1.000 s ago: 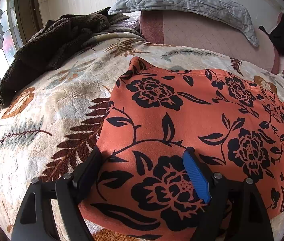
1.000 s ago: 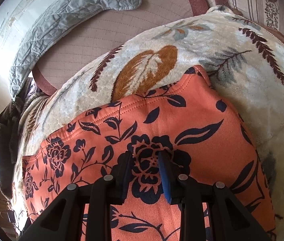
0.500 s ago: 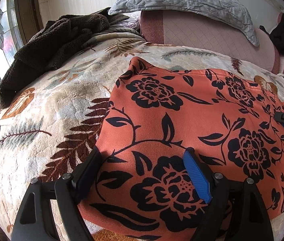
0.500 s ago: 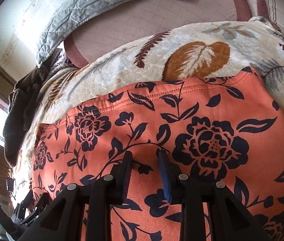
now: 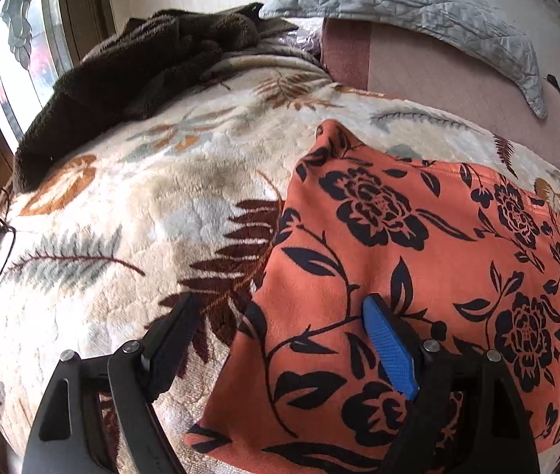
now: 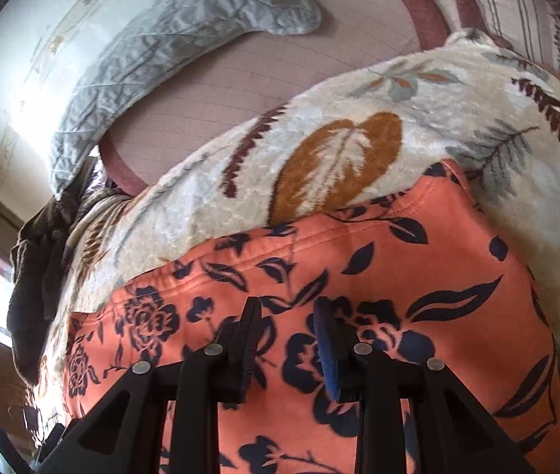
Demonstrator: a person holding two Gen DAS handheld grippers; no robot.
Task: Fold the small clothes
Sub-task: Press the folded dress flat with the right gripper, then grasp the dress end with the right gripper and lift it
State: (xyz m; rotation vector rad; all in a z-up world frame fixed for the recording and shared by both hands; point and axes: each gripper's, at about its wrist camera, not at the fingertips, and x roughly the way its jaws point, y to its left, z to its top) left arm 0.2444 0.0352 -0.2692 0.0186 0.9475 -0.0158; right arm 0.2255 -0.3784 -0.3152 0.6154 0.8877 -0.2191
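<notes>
No text, label, brand, number or sign is showing legibly in either view. The orange garment (image 5: 418, 237) and the blanket (image 5: 141, 213) are carrying only flower and leaf prints, with no lettering.

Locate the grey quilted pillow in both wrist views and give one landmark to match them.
Left wrist view: the grey quilted pillow lies across the top right, on the pink cushion.
Right wrist view: the pillow runs diagonally through the upper left, above the same cushion.
Shared landmark: the orange floral garment spread on the leaf-print blanket.
</notes>
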